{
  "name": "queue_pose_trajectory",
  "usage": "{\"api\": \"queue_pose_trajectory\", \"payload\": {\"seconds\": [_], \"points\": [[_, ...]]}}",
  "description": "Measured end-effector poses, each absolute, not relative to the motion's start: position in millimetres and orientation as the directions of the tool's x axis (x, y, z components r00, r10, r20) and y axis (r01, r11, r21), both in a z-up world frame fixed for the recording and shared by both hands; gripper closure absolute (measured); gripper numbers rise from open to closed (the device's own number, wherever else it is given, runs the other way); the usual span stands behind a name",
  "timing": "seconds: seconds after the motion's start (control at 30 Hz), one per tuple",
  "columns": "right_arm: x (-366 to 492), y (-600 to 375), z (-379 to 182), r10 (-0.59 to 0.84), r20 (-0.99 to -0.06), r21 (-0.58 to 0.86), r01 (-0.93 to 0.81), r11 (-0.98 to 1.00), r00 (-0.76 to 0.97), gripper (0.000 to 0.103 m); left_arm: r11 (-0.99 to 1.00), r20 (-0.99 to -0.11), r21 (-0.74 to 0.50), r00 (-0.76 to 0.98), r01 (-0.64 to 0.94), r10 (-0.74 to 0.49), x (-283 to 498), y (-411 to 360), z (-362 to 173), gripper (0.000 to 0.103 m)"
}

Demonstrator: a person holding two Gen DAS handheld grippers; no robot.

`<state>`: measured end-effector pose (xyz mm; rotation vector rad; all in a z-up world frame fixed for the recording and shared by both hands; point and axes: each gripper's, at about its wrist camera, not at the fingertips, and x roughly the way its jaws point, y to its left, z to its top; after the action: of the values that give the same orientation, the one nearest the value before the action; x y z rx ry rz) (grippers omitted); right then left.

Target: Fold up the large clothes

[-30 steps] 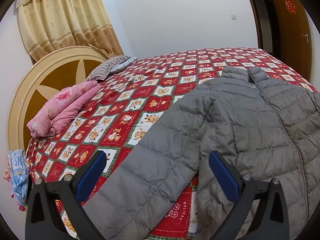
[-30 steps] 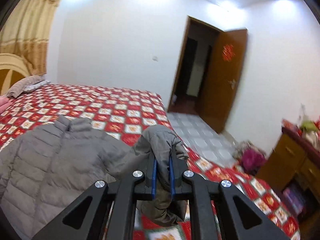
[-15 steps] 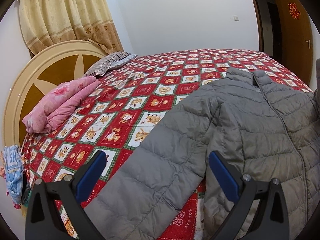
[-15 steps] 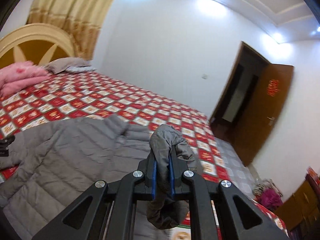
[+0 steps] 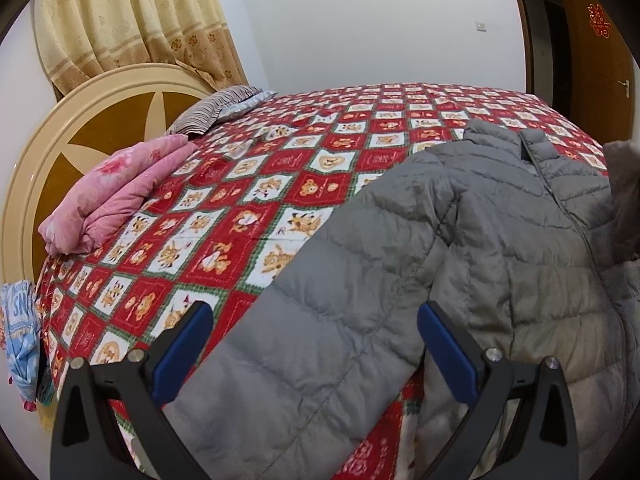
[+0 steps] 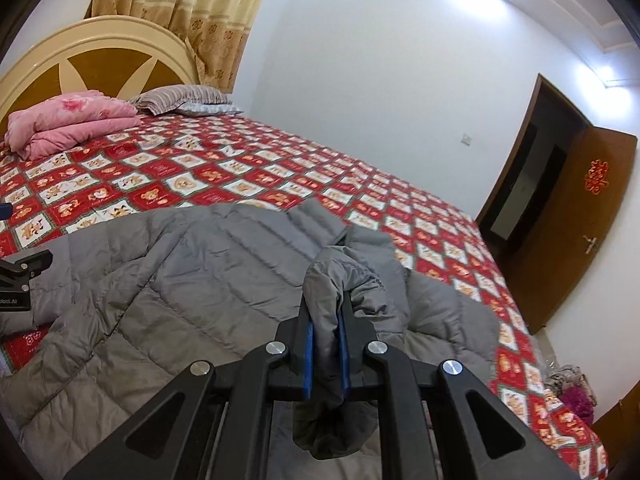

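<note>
Grey puffer jacket (image 5: 500, 240) lay front-up on the quilted bed cover (image 5: 248, 208), zip closed, collar at the far end from both tools, hem nearest.

Right tool (image 6: 326, 340): pads nearly closed, clamped on the cuff end of the right sleeve (image 6: 340, 280). Sleeve was lifted off the bed; loose cuff fabric drooped below the pads. Jacket body lay ahead and to the left of this tool, so the held sleeve would cross leftward over the chest. That sleeve also showed at the right edge of the left wrist view, raised above the torso.

Left tool (image 5: 316, 344): jaws wide open, holding nothing. The left sleeve (image 5: 320, 340) ran straight between its two pads, long axis from the shoulder ahead and right down toward the tool, cuff end out of frame below. Can't tell whether the pads touched the fabric or sat just above it.

Key relation: left sleeve was already lined up in the left tool's gap, so that tool was the nearer one for it; right sleeve already belonged to the right tool. My read: sleeve fold-in was under way on the right side, left side not yet gripped.

Risk guess: slippery padded shell, thick bunch in the right pads, could creep out.

Pink folded quilt (image 5: 112, 196) and striped pillow (image 5: 216, 108) sat far ahead-left by the headboard (image 5: 36, 152), well clear.
</note>
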<state>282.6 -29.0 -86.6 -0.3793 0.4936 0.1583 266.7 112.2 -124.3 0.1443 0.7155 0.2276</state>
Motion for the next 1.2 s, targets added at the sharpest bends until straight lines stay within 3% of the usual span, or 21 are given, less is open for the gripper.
{"api": "queue_pose_trajectory", "payload": {"seconds": [0.57,0.6,0.67,0.73,1.07,1.2], "points": [[321.1,9.3,-133.1,0.134,-0.599,-0.231,-0.331,0.915,0.790,0.093,0.956,-0.642,0.252,0.713,-0.150,0.282,308.0,100.5,-122.4,0.000],[322.2,10.3,-134.7,0.148,-0.607,-0.217,-0.342,0.914,0.781,0.089,0.955,-0.643,0.255,0.711,-0.150,0.284,309.1,100.4,-121.3,0.000],[319.5,13.2,-135.6,0.190,-0.624,-0.188,-0.381,0.905,0.758,0.053,0.953,-0.639,0.260,0.712,-0.154,0.290,309.3,101.3,-116.9,0.000],[310.1,12.0,-131.2,0.242,-0.627,-0.147,-0.417,0.897,0.740,0.034,0.952,-0.635,0.259,0.714,-0.162,0.295,310.4,102.0,-111.1,0.000],[242.8,-55.8,-83.7,0.383,-0.523,0.005,-0.446,0.895,0.762,0.034,0.962,-0.618,0.240,0.743,-0.131,0.256,316.1,59.7,-89.8,0.000],[270.9,-105.5,-85.3,0.209,-0.550,0.004,-0.248,0.969,0.808,0.034,0.964,-0.615,0.251,0.755,-0.088,0.229,317.9,24.7,-88.1,0.000]]}}
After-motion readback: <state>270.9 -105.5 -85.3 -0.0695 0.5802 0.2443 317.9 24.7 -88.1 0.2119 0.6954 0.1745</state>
